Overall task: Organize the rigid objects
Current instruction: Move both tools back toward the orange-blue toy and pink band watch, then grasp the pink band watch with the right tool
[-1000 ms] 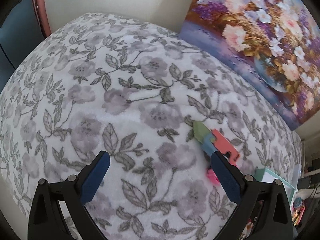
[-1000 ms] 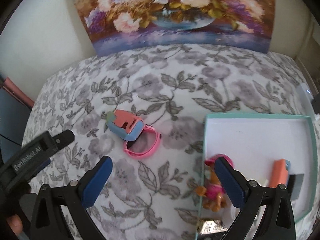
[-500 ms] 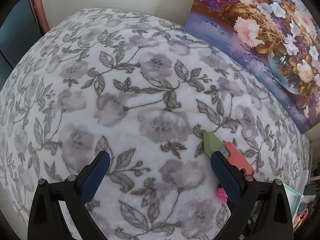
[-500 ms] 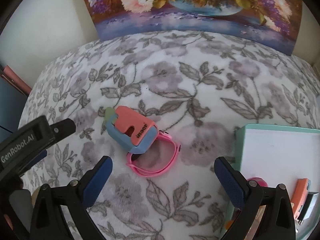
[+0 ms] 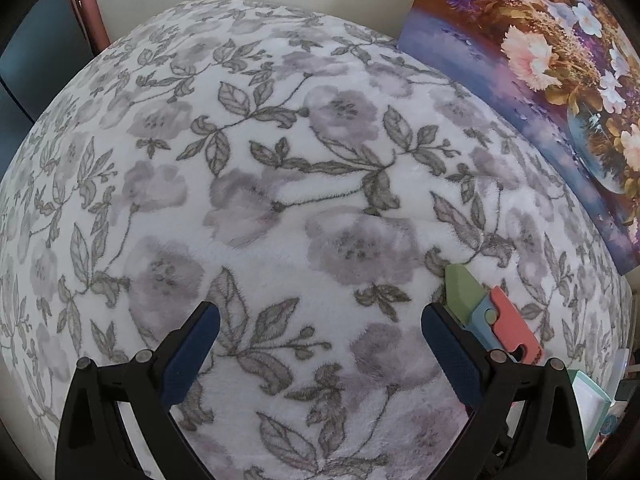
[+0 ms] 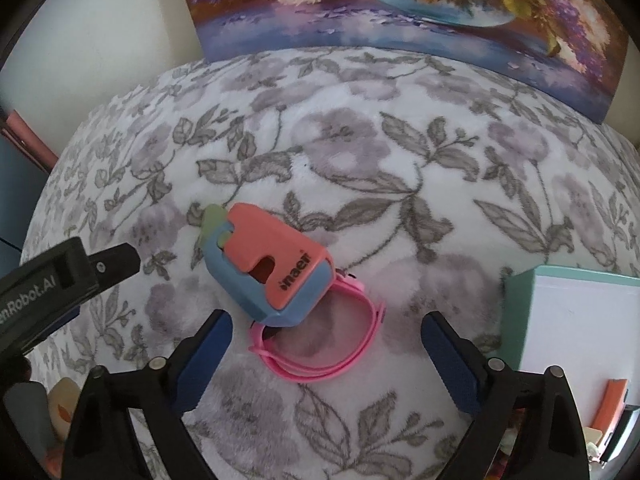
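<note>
A plush white blanket printed with grey flowers and leaves [image 6: 360, 152] covers the surface under both grippers, its nap soft and slightly fuzzy. In the right wrist view one boxy hard-plastic toy with a coral top, a blue underside and a pale green tip [image 6: 272, 264] lies just ahead of the right gripper [image 6: 326, 334], nearer the left finger than the right one, and its blue corner rests on one pink loop-shaped strap of smooth plastic [image 6: 340, 356] that sits between the two fingers. The right gripper's blue ribbed pads [image 6: 204, 356] stand wide apart and are closing, with the strap between them but neither pad touching it. Beyond the right finger sits one shallow rectangular box with a mint-green rim and a white floor [image 6: 520, 280], holding an orange block and a dark flat piece at the picture's edge. Beyond the left finger the black body of the left gripper [image 6: 52, 280] enters the view. The left wrist view shows the left gripper [image 5: 320, 328] with its two blue pads [image 5: 192, 344] spread wide over bare blanket, gripping nothing; the same toy appears just past its right finger, seen edge-on as a slim green, blue and coral wedge. The strap does not appear in that view, and of the box only a mint corner shows. Both views share one glossy floral painting [image 6: 400, 8] propped upright at the far edge of the blanket.
</note>
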